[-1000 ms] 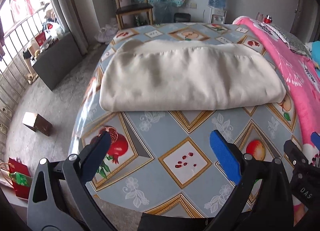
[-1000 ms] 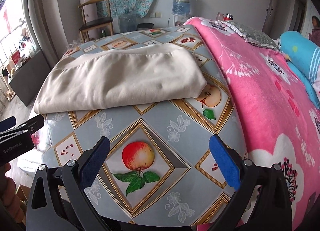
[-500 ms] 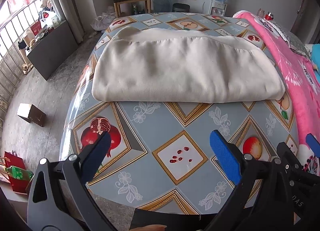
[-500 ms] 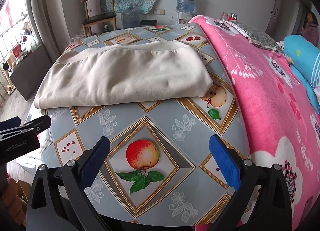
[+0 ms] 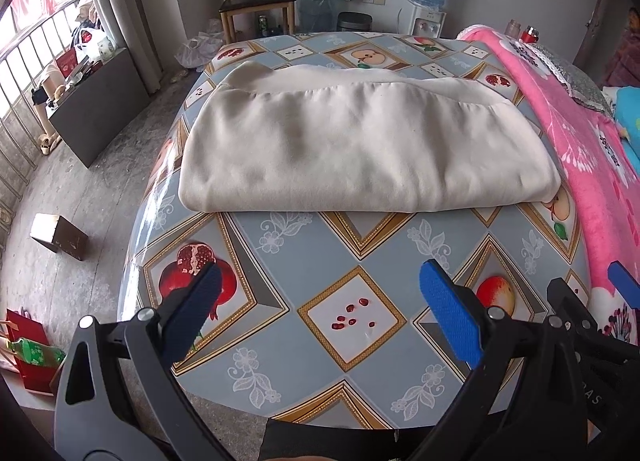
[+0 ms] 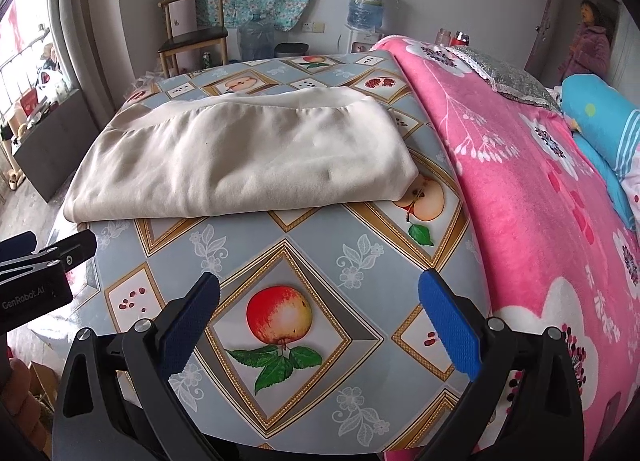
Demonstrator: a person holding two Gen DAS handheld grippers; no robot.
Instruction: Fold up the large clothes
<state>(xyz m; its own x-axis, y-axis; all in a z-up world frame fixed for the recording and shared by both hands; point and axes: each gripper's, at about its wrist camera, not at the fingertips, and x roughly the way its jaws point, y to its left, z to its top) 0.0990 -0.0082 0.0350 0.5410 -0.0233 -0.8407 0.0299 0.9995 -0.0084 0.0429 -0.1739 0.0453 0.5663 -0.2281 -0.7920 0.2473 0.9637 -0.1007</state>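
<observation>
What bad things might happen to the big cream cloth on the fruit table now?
1. The folded cream cloth garment lies close to the left edge of the glossy fruit-patterned tablecloth; a tug that way might slide it off onto the floor.
2. Both the left gripper and the right gripper are open and apart from it; pinching only the top layer may undo the fold.
3. Its right corner lies near the pink flowered blanket and might snag there.
</observation>
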